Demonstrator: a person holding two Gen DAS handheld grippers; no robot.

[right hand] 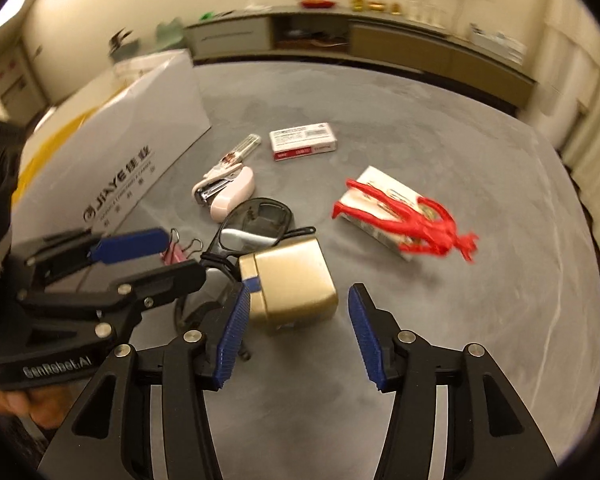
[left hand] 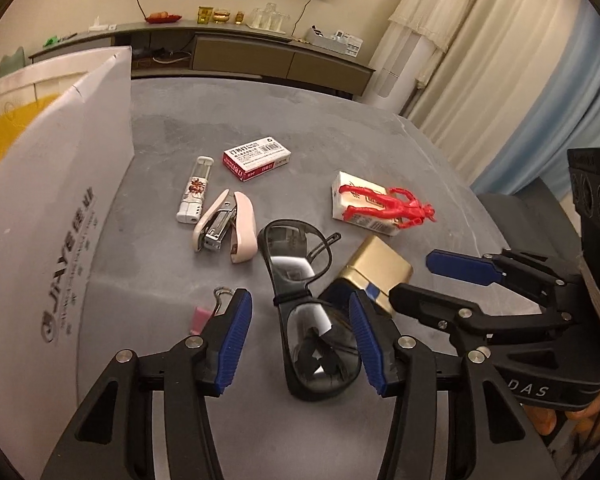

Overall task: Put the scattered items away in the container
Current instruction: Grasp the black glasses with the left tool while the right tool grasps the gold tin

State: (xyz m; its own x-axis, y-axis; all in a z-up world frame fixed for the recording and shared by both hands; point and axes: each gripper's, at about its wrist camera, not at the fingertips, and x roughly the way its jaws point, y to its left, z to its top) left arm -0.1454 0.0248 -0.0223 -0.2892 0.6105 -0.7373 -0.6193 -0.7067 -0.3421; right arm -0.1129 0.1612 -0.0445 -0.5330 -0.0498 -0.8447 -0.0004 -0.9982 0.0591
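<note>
Black glasses [left hand: 316, 320] between left fingers [left hand: 236, 344] (spread).

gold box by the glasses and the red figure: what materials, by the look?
Small gold rectangular box: looks like brushed or satin metal, possibly metallised plastic; soft even sheen, rounded edges, a lid seam.

Red humanoid toy figure: looks like moulded plastic, glossy; uniform saturated colour, thin limbs. It lies on a white printed carton, apparently cardboard.

The big white cardboard box [right hand: 140, 148] at nine o'clock has "JIAYE" in grey letters on its side. The black left gripper [right hand: 148, 256] body says "GenRobot.AI" in white, and the black right gripper [left hand: 432, 276] body at four o'clock shows the letters "DAS".
</note>
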